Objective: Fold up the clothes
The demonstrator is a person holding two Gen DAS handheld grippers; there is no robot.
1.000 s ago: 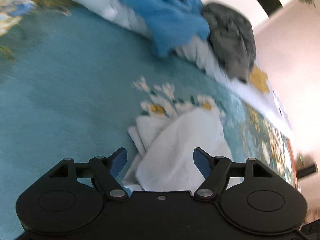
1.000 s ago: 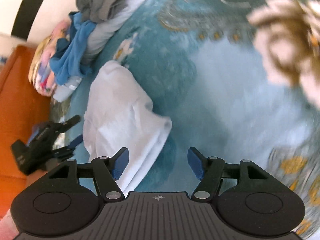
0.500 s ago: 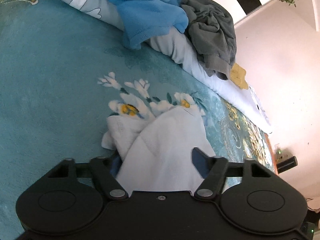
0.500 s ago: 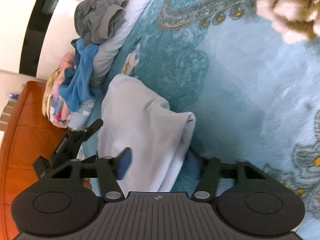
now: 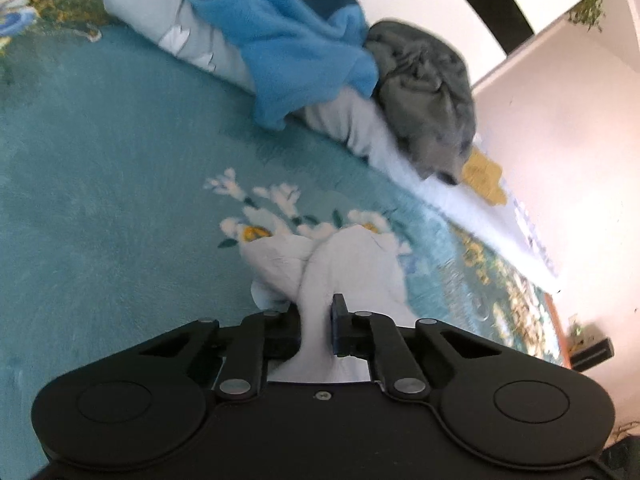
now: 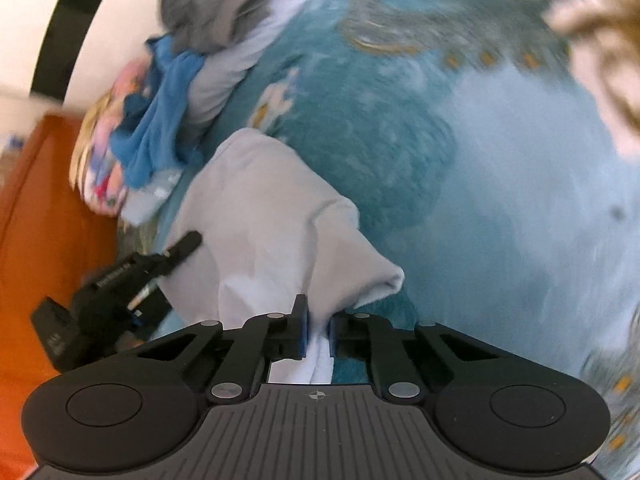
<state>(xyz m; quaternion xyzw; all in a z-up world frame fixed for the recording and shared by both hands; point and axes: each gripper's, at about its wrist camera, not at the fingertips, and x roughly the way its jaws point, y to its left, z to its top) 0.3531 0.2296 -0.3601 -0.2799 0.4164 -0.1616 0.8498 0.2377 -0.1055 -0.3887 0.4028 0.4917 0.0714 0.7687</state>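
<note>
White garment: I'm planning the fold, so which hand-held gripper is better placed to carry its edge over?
Probably right hand-held gripper: it pinches the white garment at a free corner; left grips bunched cloth.

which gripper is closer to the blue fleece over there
Left. The left gripper, shut on the white cloth, faces the blue fleece; the right gripper holds the cloth's farther end.

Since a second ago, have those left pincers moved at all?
Yes. The left gripper has slid forward over the white garment toward the flowers on the blanket, its jaws closing onto the cloth.
</note>
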